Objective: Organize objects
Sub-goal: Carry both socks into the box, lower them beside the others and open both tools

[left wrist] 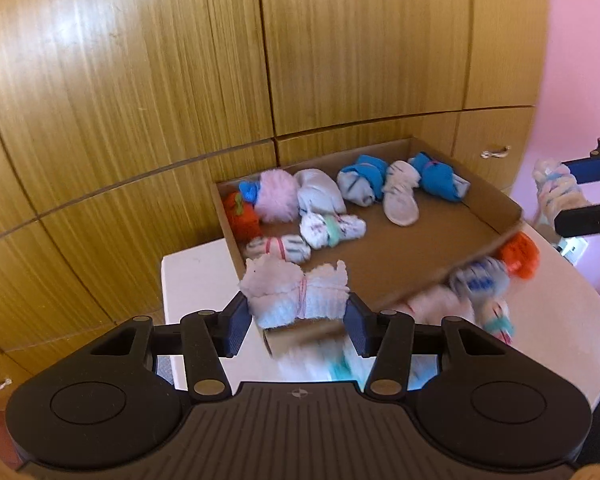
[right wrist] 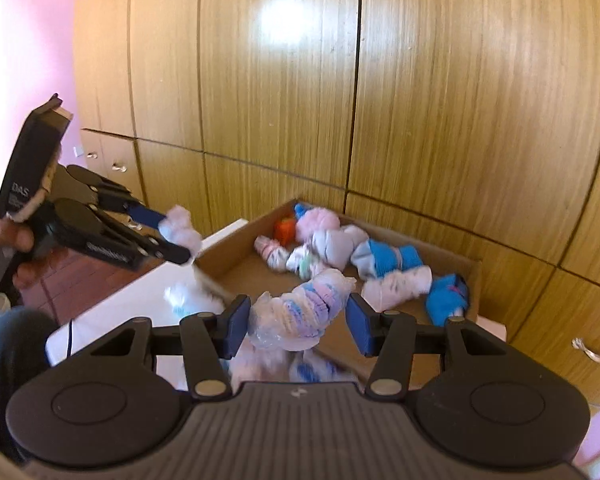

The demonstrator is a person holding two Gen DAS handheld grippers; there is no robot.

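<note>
My left gripper (left wrist: 297, 314) is shut on a white and pink sock bundle (left wrist: 296, 294) tied with a pink band, held above the near corner of an open cardboard box (left wrist: 420, 248). My right gripper (right wrist: 298, 320) is shut on a pastel striped sock bundle (right wrist: 302, 314), held above the near side of the same box (right wrist: 236, 276). Several rolled sock bundles lie along the box's far side: blue, white, fluffy pink and orange. In the right wrist view the left gripper (right wrist: 168, 236) appears at the left with its white bundle (right wrist: 180, 232). The left wrist view catches the right gripper (left wrist: 580, 196) at its right edge.
The box rests on a white table (left wrist: 196, 280). Loose bundles lie on the table beside the box, among them an orange one (left wrist: 520, 256) and a blue-patterned one (left wrist: 480, 280). Wooden wardrobe doors (left wrist: 160, 80) stand close behind. A person's hand (right wrist: 4, 236) grips the left tool.
</note>
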